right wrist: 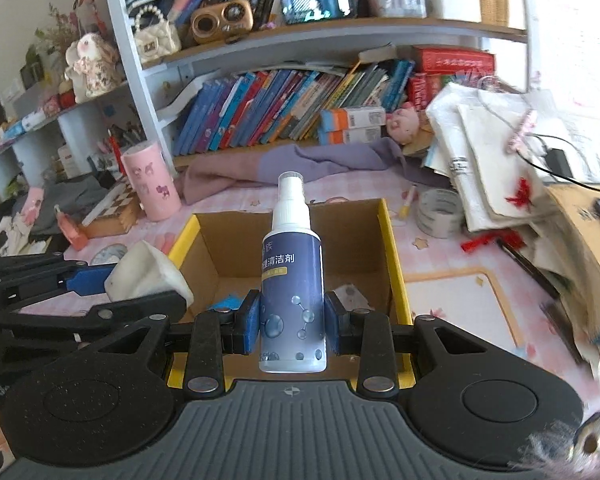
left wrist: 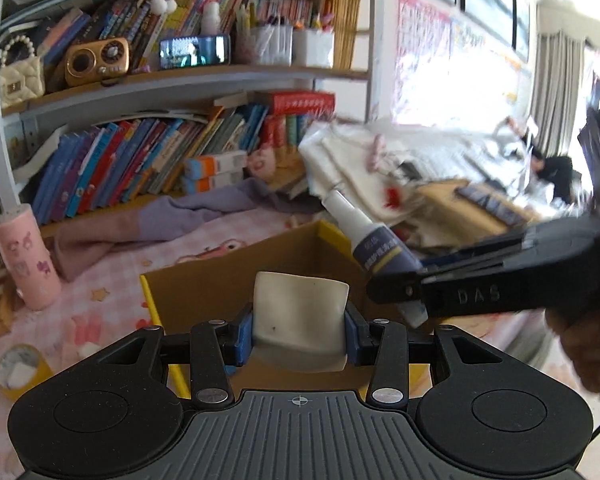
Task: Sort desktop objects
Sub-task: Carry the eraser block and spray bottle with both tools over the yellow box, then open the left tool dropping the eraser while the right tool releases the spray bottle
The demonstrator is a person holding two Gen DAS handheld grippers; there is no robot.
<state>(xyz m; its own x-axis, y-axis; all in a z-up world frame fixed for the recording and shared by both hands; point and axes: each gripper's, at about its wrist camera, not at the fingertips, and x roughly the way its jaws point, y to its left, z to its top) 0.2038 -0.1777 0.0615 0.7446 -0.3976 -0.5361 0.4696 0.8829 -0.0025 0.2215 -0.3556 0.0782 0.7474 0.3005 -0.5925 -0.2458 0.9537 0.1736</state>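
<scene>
The left tongs [left wrist: 299,330] were clamped on a cream-white sponge block [left wrist: 300,320], their blue pads pressing its two sides, and they held it over the near left part of an open cardboard box [right wrist: 386,248] with yellow edges. From the right-hand camera the same sponge block [right wrist: 148,274] showed at the box's left rim, with the left tongs [right wrist: 112,280] reaching in from the left.

The right tongs [right wrist: 292,322] were clamped on a spray bottle [right wrist: 292,280] with a white nozzle and a dark blue label printed in Chinese. It stood upright between the pads, over the middle of the box. In the left-hand view the spray bottle [left wrist: 374,246] leaned, nozzle up and to the left, with the right tongs [left wrist: 404,292] coming in from the right above the cardboard box [left wrist: 220,280].

Inside the box, near its front wall, lay something blue and a pale, rounded item, both partly hidden behind the tongs, so I could not tell what they were.

The box sat on a bench [right wrist: 460,292] covered in pink checked cloth. A pink cylindrical holder [right wrist: 150,184] stood on the far left, a roll of tape [right wrist: 438,212] just right of the box, and a lilac cloth [right wrist: 284,164] lay crumpled along the far side beneath a bookshelf [right wrist: 300,108] crammed with books. A heap of white bags [right wrist: 496,152] was piled to the right.
</scene>
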